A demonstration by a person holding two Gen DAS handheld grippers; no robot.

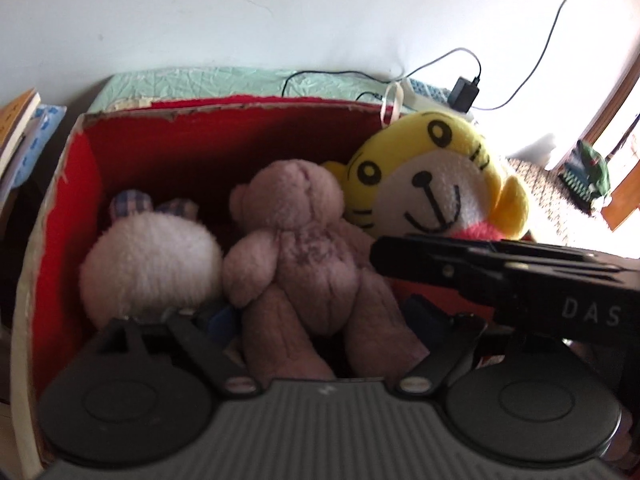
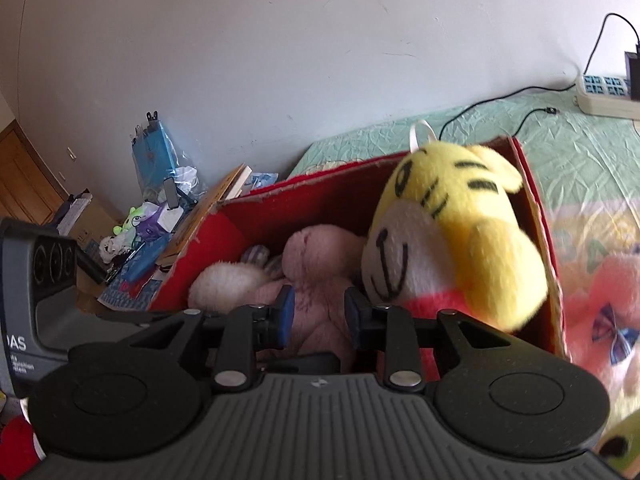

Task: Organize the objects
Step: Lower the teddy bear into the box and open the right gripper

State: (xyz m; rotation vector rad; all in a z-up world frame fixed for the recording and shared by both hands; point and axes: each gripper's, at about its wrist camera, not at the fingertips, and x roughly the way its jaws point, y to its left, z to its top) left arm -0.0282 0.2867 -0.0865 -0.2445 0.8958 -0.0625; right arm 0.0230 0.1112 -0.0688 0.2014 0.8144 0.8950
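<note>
A red cardboard box (image 1: 80, 184) (image 2: 224, 232) stands on a green sheet and holds a white plush (image 1: 150, 264) (image 2: 228, 284), a pink teddy bear (image 1: 304, 248) (image 2: 320, 268) and a yellow tiger plush (image 1: 432, 176) (image 2: 452, 236). My left gripper (image 1: 324, 320) is open, its blue fingertips either side of the teddy's legs. My right gripper (image 2: 319, 312) is open over the box's near side, the teddy showing between its blue pads; its body crosses the left wrist view (image 1: 500, 272) below the tiger.
A pink plush with a blue bow (image 2: 608, 312) lies right of the box. A power strip (image 2: 604, 92), an adapter (image 1: 464, 92) and cables lie on the sheet (image 2: 580, 152) behind. Books (image 1: 16, 132) and clutter (image 2: 148, 232) sit left of the box.
</note>
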